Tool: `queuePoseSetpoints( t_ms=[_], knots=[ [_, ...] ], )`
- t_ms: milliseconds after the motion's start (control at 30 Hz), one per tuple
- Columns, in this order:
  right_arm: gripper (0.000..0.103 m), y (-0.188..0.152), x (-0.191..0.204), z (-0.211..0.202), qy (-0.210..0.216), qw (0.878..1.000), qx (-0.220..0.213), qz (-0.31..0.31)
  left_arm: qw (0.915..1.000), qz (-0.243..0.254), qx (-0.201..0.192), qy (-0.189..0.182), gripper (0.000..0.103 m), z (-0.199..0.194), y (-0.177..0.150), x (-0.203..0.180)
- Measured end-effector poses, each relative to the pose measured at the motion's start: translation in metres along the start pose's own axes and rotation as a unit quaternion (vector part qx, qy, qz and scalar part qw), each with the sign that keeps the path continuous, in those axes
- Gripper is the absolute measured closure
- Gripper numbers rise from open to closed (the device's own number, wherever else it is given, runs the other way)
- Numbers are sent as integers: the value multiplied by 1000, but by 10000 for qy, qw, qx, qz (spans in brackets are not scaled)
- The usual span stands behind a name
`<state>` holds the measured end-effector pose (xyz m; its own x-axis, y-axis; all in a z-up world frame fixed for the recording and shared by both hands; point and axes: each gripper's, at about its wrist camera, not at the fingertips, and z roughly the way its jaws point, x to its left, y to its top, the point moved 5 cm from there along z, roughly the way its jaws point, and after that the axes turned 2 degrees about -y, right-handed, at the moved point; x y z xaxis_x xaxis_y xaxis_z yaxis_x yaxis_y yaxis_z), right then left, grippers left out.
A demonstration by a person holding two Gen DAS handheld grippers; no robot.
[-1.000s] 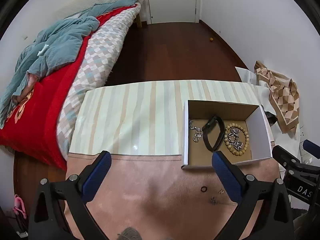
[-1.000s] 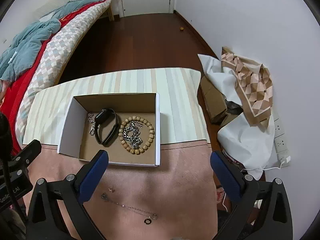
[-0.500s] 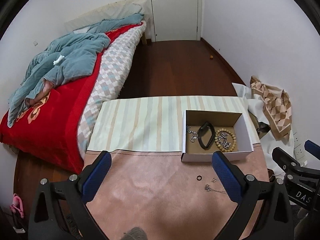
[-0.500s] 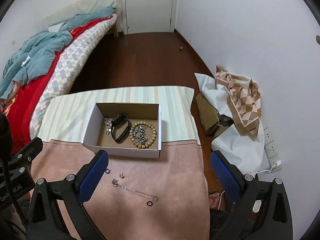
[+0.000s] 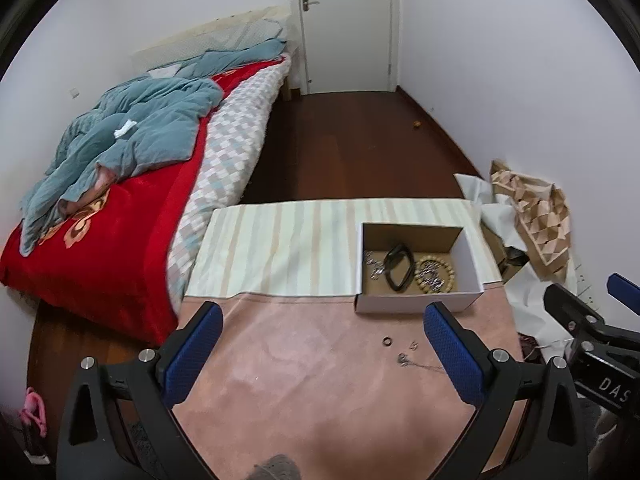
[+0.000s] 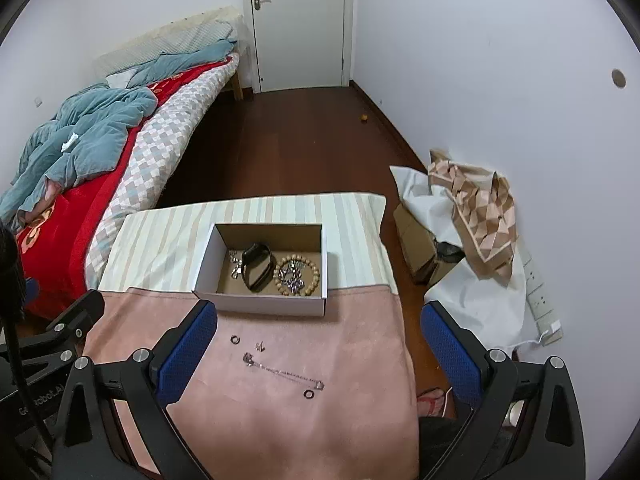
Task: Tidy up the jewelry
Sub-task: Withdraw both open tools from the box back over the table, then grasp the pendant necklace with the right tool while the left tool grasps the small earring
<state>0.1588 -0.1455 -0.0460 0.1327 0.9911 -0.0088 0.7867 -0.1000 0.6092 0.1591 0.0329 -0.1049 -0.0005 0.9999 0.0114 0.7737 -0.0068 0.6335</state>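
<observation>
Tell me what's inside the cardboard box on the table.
The cardboard box holds a black band, a wooden bead bracelet ringing a silver chain, and another silver piece. Whatever lies under them is hidden.

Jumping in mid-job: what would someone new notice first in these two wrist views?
Probably the open cardboard box on the table, holding a black band, a wooden bead bracelet and silver chains. Next, the loose pieces on the pink cloth in front of it: a thin chain, two small rings and a tiny earring-like piece. Both grippers, left and right, hang open and empty above the cloth; a red-covered bed lies left.
</observation>
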Motion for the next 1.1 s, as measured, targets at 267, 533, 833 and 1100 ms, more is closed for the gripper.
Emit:
queuePoseSetpoints(
  t_ms=[267,533,833,1100],
  knots=[
    [2,-61,-26,74,347,9933,937,580,9969,-22,469,631,0,49,-48,11],
    [37,-123,-34,150,385,9827,1632,784,9868,-134,1213,1065,0,113,-98,27],
    [60,-143,-26,178,374,9818,1740,669,9837,35,1435,1078,0,137,-110,21],
    [93,-141,-9,175,304,9872,1537,297,9835,31,1458,1072,0,141,-109,20]
  ],
)
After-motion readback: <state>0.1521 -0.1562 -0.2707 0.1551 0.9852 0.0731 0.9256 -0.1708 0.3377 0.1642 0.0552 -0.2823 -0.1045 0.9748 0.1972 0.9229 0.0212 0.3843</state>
